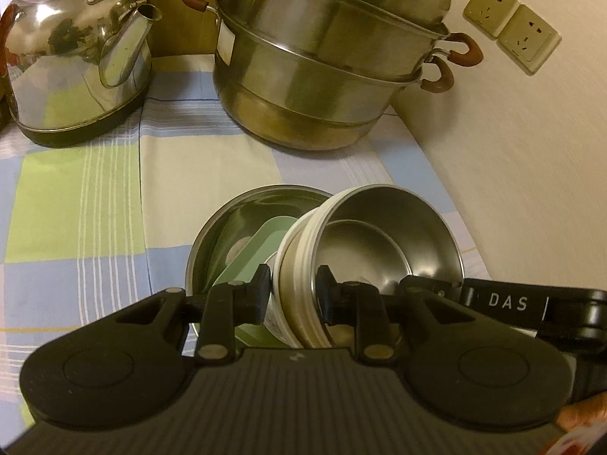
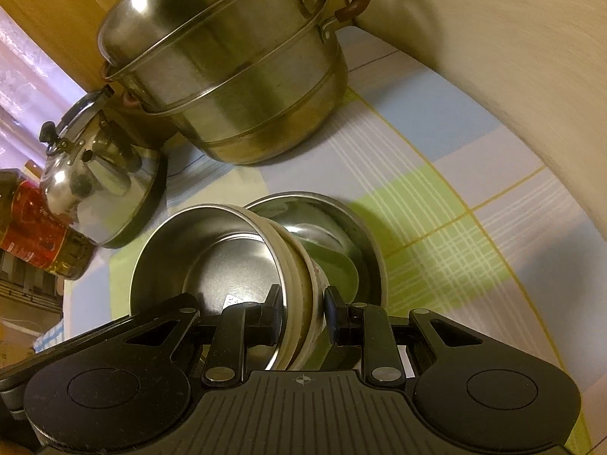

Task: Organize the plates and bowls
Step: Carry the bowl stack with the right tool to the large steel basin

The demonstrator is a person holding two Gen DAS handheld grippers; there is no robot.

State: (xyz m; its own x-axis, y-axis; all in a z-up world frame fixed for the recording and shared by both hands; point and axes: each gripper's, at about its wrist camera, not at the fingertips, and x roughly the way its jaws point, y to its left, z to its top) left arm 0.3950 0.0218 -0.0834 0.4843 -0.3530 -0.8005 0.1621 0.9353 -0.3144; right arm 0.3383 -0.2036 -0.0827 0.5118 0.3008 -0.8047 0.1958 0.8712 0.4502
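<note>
A nested stack of bowls, steel-lined (image 1: 379, 239) with white outer rims (image 1: 292, 250), tilts over a wide steel basin (image 1: 224, 223). A pale green plate (image 1: 261, 239) lies in that basin. My left gripper (image 1: 294, 292) is shut on the stack's wall at its left side. In the left wrist view my right gripper's black body (image 1: 504, 301) reaches in from the right. In the right wrist view my right gripper (image 2: 302, 311) is shut on the opposite wall of the same stack (image 2: 212, 254), with the basin (image 2: 353, 223) behind. Whether the stack rests in the basin or hangs above it is unclear.
A steel kettle (image 1: 76, 60) stands at the back left, a tall two-tier steamer pot (image 1: 322, 60) behind the basin. A wall with sockets (image 1: 508, 26) closes the right side. A checked cloth (image 1: 95, 189) covers the table. A red-labelled bottle (image 2: 34, 227) lies beyond the kettle.
</note>
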